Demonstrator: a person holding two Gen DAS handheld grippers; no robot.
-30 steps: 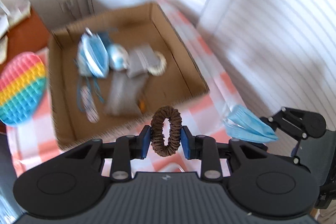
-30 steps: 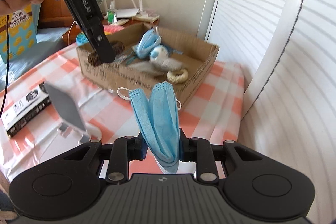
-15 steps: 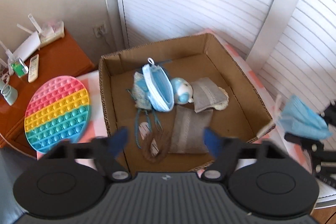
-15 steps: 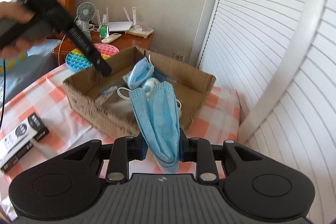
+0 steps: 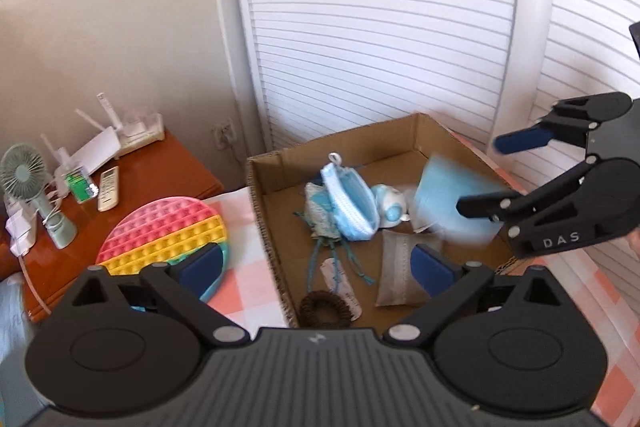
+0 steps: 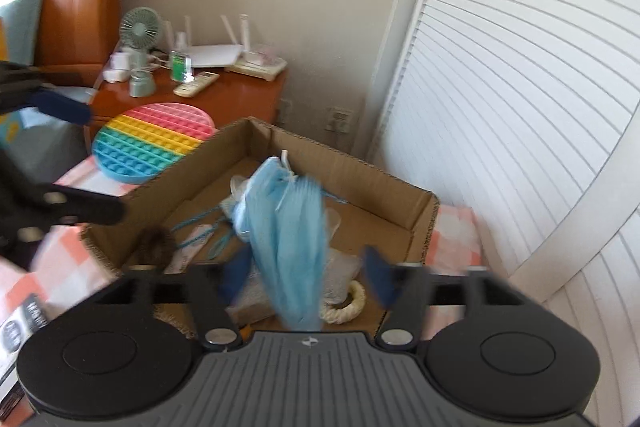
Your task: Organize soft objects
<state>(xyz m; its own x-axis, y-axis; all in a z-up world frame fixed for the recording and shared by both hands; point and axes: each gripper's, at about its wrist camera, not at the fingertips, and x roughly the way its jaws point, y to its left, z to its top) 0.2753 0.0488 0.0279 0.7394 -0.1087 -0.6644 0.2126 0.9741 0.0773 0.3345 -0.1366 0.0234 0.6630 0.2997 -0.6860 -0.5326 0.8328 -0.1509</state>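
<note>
A cardboard box [image 5: 264, 211] [image 6: 404, 211] holds soft things: a blue pouch [image 5: 352, 207], grey cloths [image 5: 400, 275], a white ring [image 6: 348, 307]. The brown scrunchie [image 5: 326, 309] lies inside at the box's near edge; it also shows in the right wrist view [image 6: 154, 247]. My left gripper [image 5: 316, 265] is open and empty above the near edge. My right gripper [image 6: 306, 277] is open over the box, and the blue face mask [image 6: 288, 247] drops free between its fingers. In the left wrist view the mask [image 5: 452, 199] is blurred above the box's right side.
A rainbow pop-it mat [image 5: 168, 243] lies left of the box on the checked cloth. An orange nightstand [image 5: 140, 183] holds a small fan [image 5: 28, 187], a router and a remote. White louvred doors stand behind. A black packet [image 6: 16, 331] lies at lower left.
My left gripper opened and dropped the scrunchie into the box. My right gripper moved over the box and opened; the mask has left its fingers.
</note>
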